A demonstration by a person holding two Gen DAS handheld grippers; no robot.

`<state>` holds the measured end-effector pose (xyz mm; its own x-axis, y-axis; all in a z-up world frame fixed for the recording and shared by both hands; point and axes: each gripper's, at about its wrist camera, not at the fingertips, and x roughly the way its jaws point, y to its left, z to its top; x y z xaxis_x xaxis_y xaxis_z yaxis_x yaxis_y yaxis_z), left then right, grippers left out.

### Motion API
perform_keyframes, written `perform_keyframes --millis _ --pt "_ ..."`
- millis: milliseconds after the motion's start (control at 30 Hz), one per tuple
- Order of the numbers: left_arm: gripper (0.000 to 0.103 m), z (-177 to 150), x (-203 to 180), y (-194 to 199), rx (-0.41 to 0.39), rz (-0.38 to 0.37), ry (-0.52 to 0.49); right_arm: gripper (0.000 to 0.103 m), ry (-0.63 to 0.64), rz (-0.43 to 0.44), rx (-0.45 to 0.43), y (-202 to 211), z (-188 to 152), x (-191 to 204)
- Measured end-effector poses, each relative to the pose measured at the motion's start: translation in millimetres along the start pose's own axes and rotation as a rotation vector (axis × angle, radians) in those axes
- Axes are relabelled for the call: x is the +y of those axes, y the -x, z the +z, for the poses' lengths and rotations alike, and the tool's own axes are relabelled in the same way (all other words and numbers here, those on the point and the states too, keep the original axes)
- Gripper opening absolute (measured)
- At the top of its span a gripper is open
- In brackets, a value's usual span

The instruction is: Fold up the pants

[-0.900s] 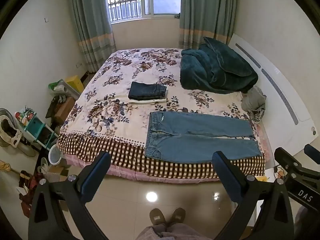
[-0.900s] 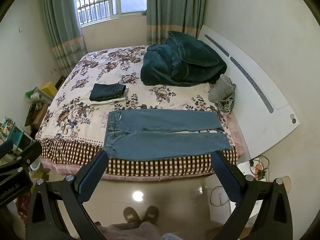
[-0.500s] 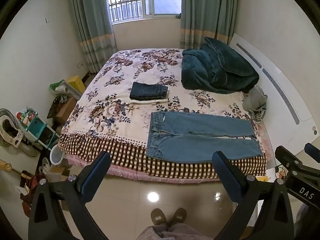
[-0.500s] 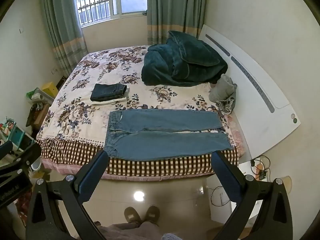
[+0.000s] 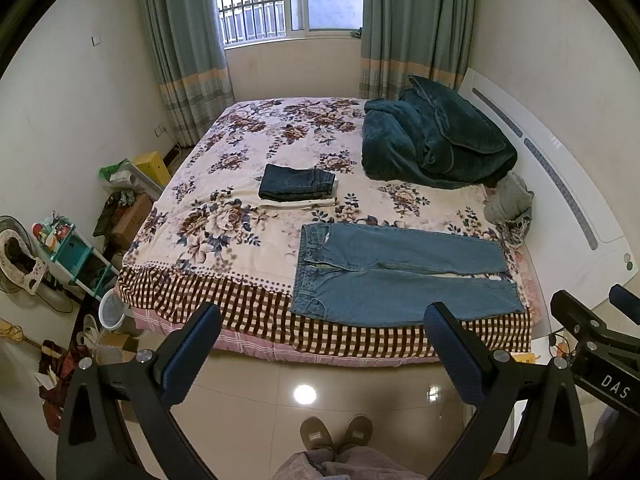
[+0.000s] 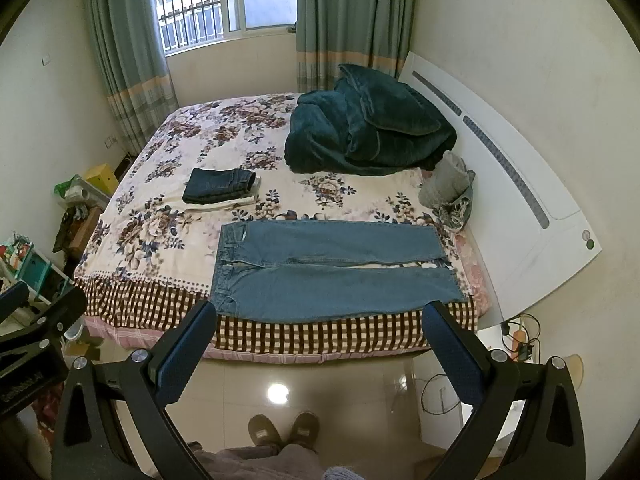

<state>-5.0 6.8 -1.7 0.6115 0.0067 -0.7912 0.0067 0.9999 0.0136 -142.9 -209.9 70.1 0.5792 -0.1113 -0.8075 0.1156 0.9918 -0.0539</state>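
Light blue jeans (image 5: 404, 276) lie flat and unfolded on the bed (image 5: 248, 232), along its near edge, waistband to the left, legs side by side running right. Left gripper (image 5: 322, 344) is held above the floor short of the bed, jaws spread wide, nothing between them. Right gripper (image 6: 320, 340) likewise: jaws wide apart, empty, well clear of the jeans. Folded dark pants (image 5: 297, 182) sit on a pale folded piece mid-bed; teal blanket (image 5: 436, 140) is bunched near the headboard.
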Motion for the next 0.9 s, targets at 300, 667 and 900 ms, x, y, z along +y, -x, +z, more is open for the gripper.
perform_keyframes --millis 300,667,900 --pt "0.103 4.5 0.3 1.8 0.001 0.0 0.0 0.103 0.0 0.0 -0.005 1.8 1.6 0.5" --pt "0.103 6.0 -3.1 1.2 -0.001 0.001 0.004 0.103 0.005 0.002 -0.007 3.0 7.4 6.1" --pt "0.103 5.8 -1.7 1.7 0.0 -0.005 0.006 0.103 0.003 0.001 -0.007 3.0 4.7 5.7"
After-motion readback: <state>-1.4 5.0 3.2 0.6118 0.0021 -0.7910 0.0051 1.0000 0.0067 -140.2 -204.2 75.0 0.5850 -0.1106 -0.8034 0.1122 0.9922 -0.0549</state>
